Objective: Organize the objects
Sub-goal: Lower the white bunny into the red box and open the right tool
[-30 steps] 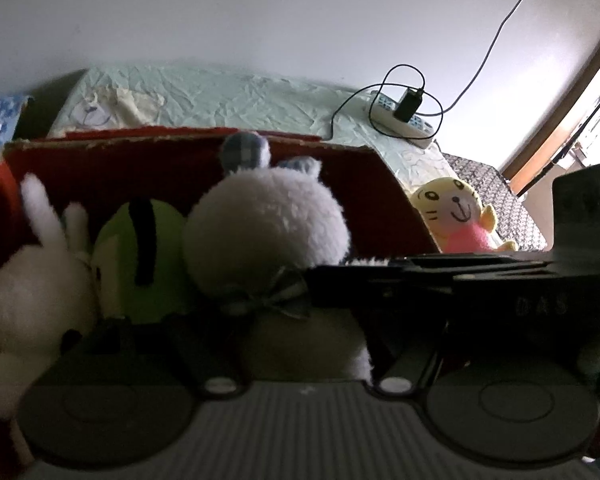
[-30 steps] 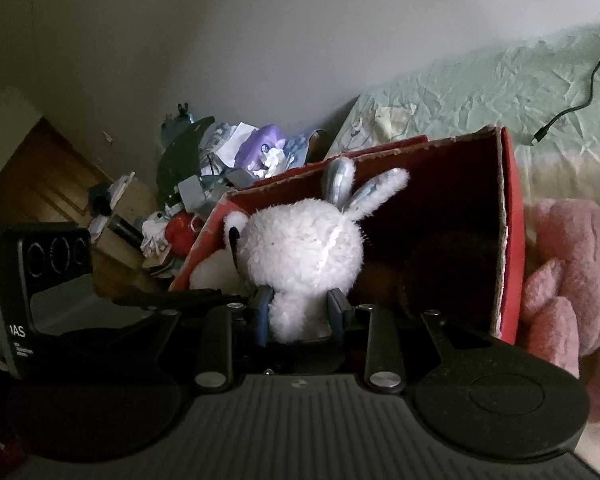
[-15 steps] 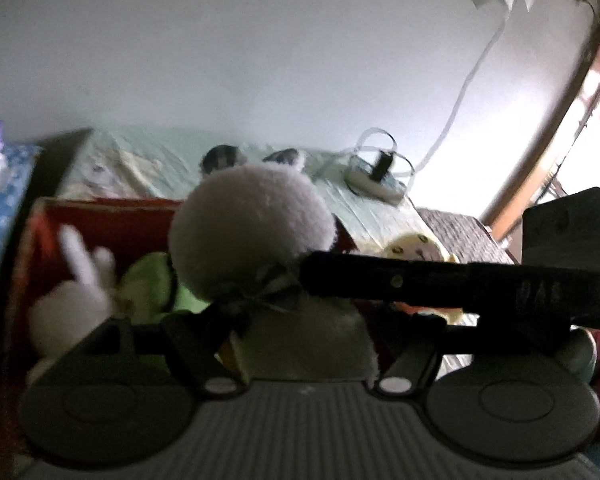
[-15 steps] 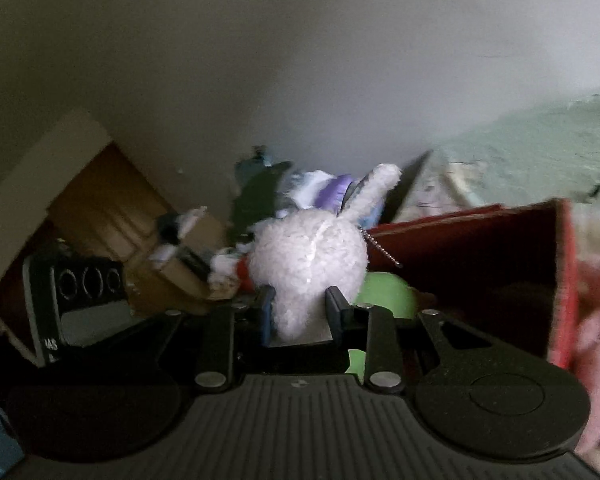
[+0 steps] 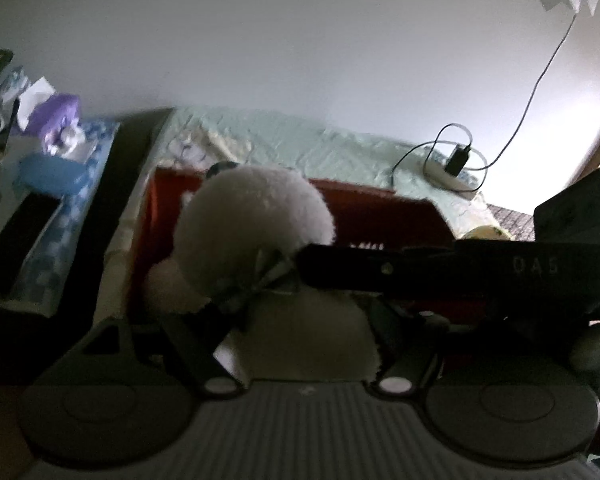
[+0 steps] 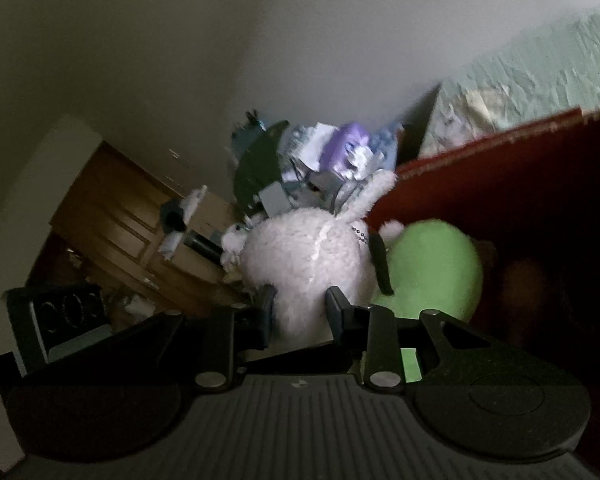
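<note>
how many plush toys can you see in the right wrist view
2. A white plush rabbit sits clamped in the right gripper; a green plush lies just right of it inside the red box. The box's dark interior may hide more.

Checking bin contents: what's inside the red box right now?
In the right wrist view the red box shows a green plush inside; something brown deeper in is too dark to identify. The white bunny, clamped by the right gripper, hides the box's near corner.

Left view: the white plush toy blocks the middle of the red box, and the dark bar crossing from the right covers a yellow toy except its top. Right view: the box's far right interior sinks into shadow, and the clutter pile is too blurred to sort.
</note>
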Available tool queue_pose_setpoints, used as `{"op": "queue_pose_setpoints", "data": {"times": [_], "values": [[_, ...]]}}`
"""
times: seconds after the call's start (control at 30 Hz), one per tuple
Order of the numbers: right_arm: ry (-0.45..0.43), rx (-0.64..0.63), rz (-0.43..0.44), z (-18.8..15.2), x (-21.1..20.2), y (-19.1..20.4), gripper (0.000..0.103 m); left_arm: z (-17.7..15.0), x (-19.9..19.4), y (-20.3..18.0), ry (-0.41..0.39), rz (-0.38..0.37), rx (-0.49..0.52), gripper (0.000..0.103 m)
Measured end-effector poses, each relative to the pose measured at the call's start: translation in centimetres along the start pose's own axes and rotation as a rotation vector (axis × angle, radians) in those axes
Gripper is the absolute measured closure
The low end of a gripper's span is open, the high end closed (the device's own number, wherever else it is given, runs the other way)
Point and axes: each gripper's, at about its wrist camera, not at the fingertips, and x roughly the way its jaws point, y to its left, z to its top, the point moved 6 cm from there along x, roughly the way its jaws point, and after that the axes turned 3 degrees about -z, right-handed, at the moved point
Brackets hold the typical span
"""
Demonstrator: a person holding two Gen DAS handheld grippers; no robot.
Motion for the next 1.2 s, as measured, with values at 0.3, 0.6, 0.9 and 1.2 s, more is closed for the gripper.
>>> {"op": "queue_pose_setpoints", "data": {"times": [0.3,0.6,0.9,1.2], "values": [[0.006,-0.016,-0.008,-0.3,-0.1,0.0,0.061,0.0,0.2,0.9,0.000,0.030,-0.013,0.018],[-0.018,-0.002,0.016,-0.2,-1.6,0.1,0.067,0.3,-0.8,1.1,-0.020,0.104,0.007,0.018],[0.009,0.028,-0.012,-1.0,-0.9,-0.1,0.072,-0.4,-1.2,0.6,-0.013,0.148,0.024,0.018],[-0.023,0.008,-0.018,-1.0,-2.6,0.1,0.068,-0.1,-1.4,-0.4,-0.012,0.215,0.005,0.014]]}}
